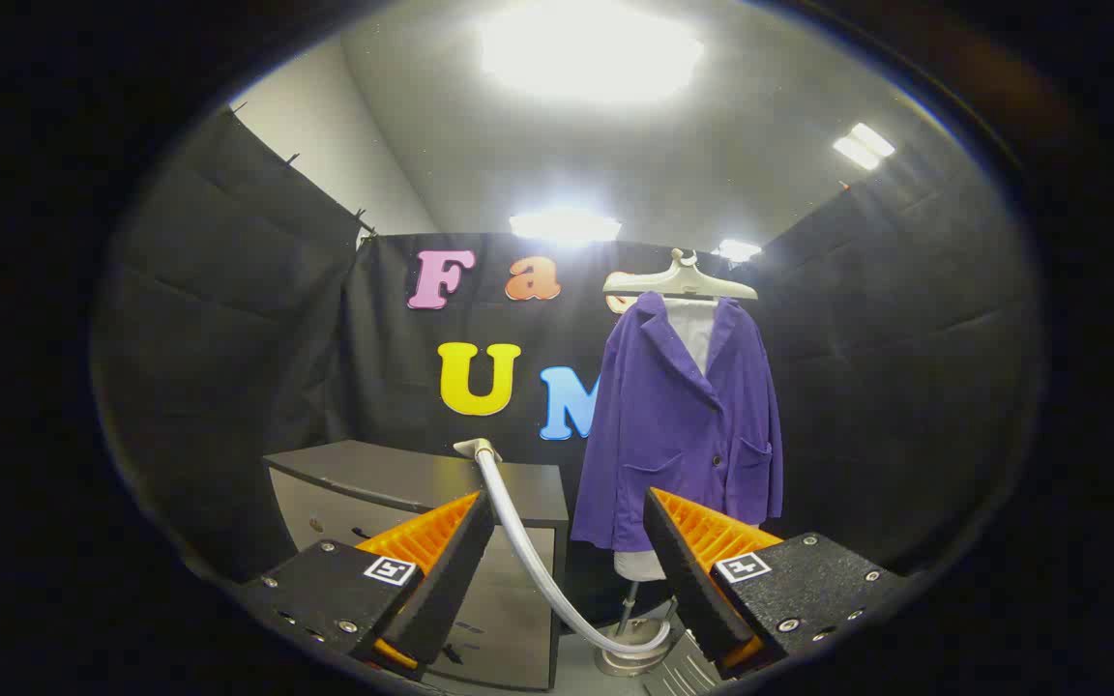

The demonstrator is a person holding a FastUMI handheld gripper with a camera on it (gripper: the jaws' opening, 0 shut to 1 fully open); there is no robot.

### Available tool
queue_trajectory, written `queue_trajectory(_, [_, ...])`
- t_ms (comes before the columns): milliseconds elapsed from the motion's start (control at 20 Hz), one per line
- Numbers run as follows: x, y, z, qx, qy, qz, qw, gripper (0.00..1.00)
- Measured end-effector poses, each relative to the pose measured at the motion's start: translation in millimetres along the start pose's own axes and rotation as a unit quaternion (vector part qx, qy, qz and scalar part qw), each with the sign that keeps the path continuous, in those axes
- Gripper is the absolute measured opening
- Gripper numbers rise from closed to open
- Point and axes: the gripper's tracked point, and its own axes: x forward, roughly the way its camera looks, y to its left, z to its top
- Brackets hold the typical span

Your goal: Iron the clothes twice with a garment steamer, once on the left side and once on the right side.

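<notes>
The gripper [567, 541] is released, its two fingers spread wide with nothing held between them. The left finger [441, 570] and the right finger [688, 570] rise from the bottom of the view, each with a ribbed inner face and a small square marker on its base.

A pale hose [538, 561] runs through the gap between the fingers. It climbs from a round metal base [630, 659] on the floor, low between the fingers, curves up close by the left finger, and ends at the steamer head [476, 449]. The head rests on the top of a grey cabinet [402, 483] that stands just beyond the left finger. The hose touches neither finger.

Beyond the right finger hangs a purple jacket [678, 425], facing the camera, with lapels, a button and patch pockets. It hangs over a white shirt [694, 333], seen at the collar opening and again below the hem. Both hang on a pale hanger [681, 283] at the top of a stand whose thin pole [627, 609] drops to the floor near the round base.

Black cloth walls [228, 338] close the booth behind and at both sides. Bright ceiling lights [591, 48] glare overhead.
</notes>
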Motion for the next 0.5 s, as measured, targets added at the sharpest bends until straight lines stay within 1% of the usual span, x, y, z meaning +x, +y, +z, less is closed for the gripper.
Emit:
queue_trajectory(100, [-2.0,6.4,-7.4,0.016,-0.001,0.015,1.000,0.96])
queue_trajectory(200, [-2.3,6.8,-15.1,0.033,0.002,0.017,0.999,0.96])
queue_trajectory(300, [-2.7,5.2,-24.0,0.038,0.011,0.015,0.999,0.96])
queue_trajectory(500, [-4.8,15.8,-32.5,0.043,0.012,0.028,0.999,0.96])
